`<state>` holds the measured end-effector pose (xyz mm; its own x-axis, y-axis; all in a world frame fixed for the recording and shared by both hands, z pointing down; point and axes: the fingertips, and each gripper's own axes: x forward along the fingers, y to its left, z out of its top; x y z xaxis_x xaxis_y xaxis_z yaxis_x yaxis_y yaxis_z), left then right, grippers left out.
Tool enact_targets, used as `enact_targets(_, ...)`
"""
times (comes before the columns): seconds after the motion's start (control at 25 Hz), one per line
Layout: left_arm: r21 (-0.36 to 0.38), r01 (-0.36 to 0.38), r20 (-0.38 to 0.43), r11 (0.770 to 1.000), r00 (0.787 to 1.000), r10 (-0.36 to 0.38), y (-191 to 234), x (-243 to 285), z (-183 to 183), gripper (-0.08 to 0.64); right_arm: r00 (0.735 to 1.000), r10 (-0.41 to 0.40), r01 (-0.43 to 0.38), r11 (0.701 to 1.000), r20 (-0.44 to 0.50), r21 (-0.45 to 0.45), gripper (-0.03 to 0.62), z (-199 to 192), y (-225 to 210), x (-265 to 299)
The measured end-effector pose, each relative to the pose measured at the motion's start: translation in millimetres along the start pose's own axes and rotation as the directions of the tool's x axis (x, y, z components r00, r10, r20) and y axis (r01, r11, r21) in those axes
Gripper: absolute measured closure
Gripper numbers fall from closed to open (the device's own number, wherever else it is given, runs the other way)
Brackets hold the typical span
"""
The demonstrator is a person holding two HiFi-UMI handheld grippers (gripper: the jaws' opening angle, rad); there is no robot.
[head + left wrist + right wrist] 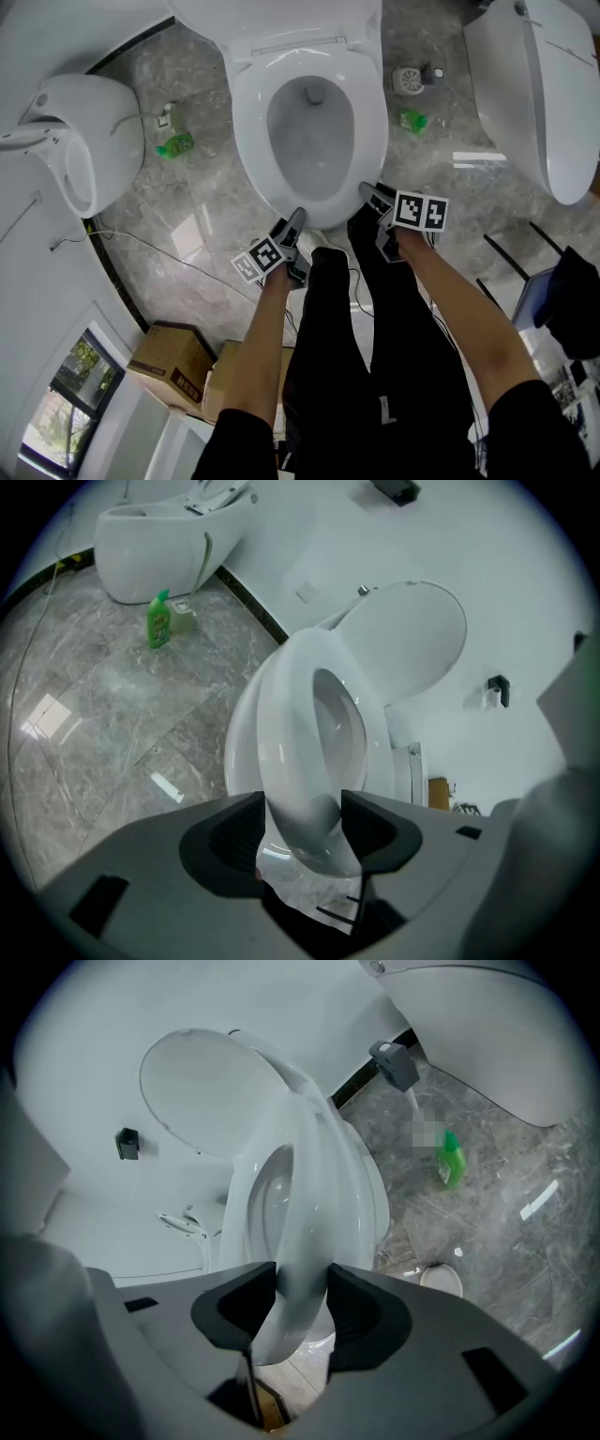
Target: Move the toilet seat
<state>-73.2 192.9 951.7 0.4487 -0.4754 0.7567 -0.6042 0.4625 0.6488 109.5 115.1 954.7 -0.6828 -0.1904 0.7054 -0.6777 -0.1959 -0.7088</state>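
Bright, even light; glare patches on floor [94, 696]; fisheye-warped, dark-cornered edges.

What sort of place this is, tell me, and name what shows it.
Probably a toilet showroom or test room, not a home bathroom: the middle toilet, a left toilet and a right toilet stand close together on one marble-look floor, with cardboard boxes nearby.

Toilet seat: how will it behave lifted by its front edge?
The toilet seat looks rigid plastic, so likely stiff. Glossy surface: a grip may slip. Hinged at the back, it should swing up rather than lift free.
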Motion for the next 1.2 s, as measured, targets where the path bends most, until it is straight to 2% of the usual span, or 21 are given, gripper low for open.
enact_targets(0.44, 0.001, 0.036, 0.03, 0.999, 0.999, -0.036, -17.7, -12.4, 2.9, 0.318, 1.0, 0.012, -0.012, 1.0, 0.011, -0.003, 0.403, 2.7, 11.2, -12.4)
enact_targets(0.68, -0.036, 0.044, 0.052, 0.998, 0.998, -0.042, -35.1, -30.8, 6.6, 0.333, 0.999, 0.032, -0.033, 0.999, 0.021, 0.014, 0.403, 3.8, 26.0, -28.3)
enact_targets(0.96, -0.095, 0.041, 0.114, 0.995, 0.993, -0.03, -70.8, -62.6, 29.8, 0.347, 0.998, 0.043, -0.045, 0.998, 0.045, 0.051, 0.402, 18.8, 61.3, -50.8)
enact_targets(1.2, -0.107, 0.059, 0.147, 0.993, 0.988, -0.043, -108.0, -89.3, 48.0, 0.353, 0.997, 0.06, -0.065, 0.994, 0.051, 0.089, 0.4, 31.7, 91.2, -77.3)
